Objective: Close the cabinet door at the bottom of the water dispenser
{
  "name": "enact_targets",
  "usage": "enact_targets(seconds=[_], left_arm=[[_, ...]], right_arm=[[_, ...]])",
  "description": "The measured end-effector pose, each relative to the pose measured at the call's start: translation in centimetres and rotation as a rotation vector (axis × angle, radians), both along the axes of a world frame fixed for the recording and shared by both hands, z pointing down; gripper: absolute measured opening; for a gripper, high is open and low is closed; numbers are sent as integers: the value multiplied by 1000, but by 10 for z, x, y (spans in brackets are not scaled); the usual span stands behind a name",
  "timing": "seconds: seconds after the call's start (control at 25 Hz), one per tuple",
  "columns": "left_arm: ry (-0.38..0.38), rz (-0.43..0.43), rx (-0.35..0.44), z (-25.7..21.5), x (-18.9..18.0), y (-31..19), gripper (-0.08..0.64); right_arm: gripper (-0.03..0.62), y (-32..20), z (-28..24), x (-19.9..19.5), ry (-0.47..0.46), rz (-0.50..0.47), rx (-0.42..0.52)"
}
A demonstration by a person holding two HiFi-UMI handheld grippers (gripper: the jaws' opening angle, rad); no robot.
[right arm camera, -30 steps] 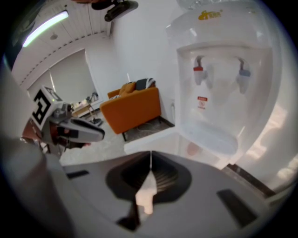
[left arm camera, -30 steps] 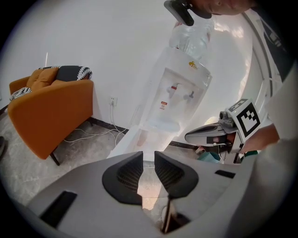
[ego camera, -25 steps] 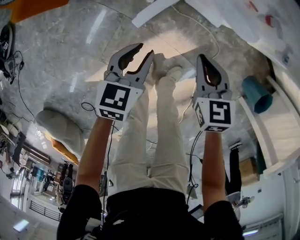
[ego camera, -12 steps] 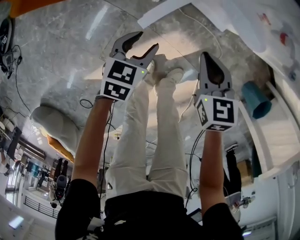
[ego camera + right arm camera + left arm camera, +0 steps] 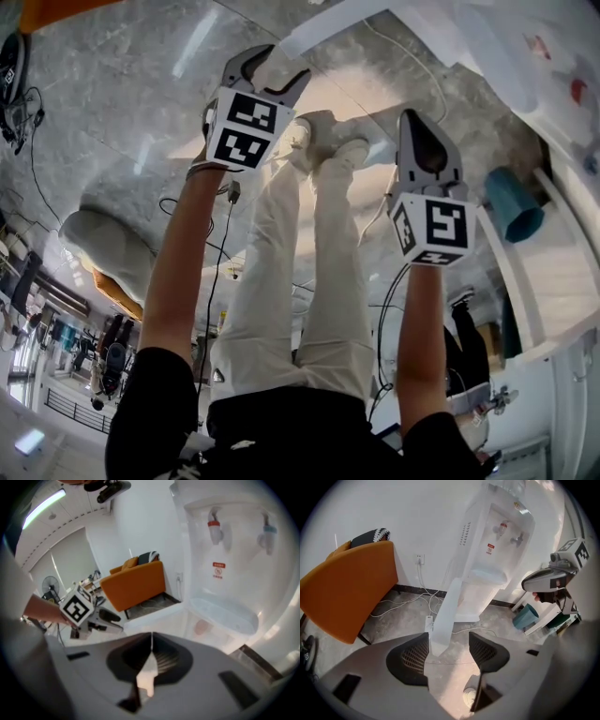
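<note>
Grey stone floor [image 5: 122, 103], white wall [image 5: 426, 513], orange armchair [image 5: 347, 592], white water dispenser [image 5: 487, 550]

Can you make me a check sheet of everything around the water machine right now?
Surface: grey stone floor, shiny.
Job's things: water dispenser; its bottom cabinet door stands open.
Clutter: teal container, orange chair.
Grippers: left gripper open, jaws just opened, door edge ahead, not gripped; right gripper shut, empty.
Cables: white cables and power strip on the floor.
Surroundings: white wall, wall socket.
</note>
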State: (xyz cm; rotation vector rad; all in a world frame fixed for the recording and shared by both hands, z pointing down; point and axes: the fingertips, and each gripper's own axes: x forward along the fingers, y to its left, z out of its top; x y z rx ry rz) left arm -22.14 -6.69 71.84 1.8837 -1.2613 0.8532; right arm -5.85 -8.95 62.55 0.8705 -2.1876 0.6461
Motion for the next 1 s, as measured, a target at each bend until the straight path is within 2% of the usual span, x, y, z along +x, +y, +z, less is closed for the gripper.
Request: enact_targets(seconds=[0.6, 0.8, 1.0], left_arm=[[-60, 79, -57, 38, -1, -18, 273], [-74, 110, -84, 45, 5, -11, 273], [-74, 121, -99, 46, 9, -7, 273]], right_arm=[[35, 12, 15, 10, 7, -16, -40], [35, 17, 19, 12, 4, -35, -53], [35, 19, 22, 18, 17, -13, -51]])
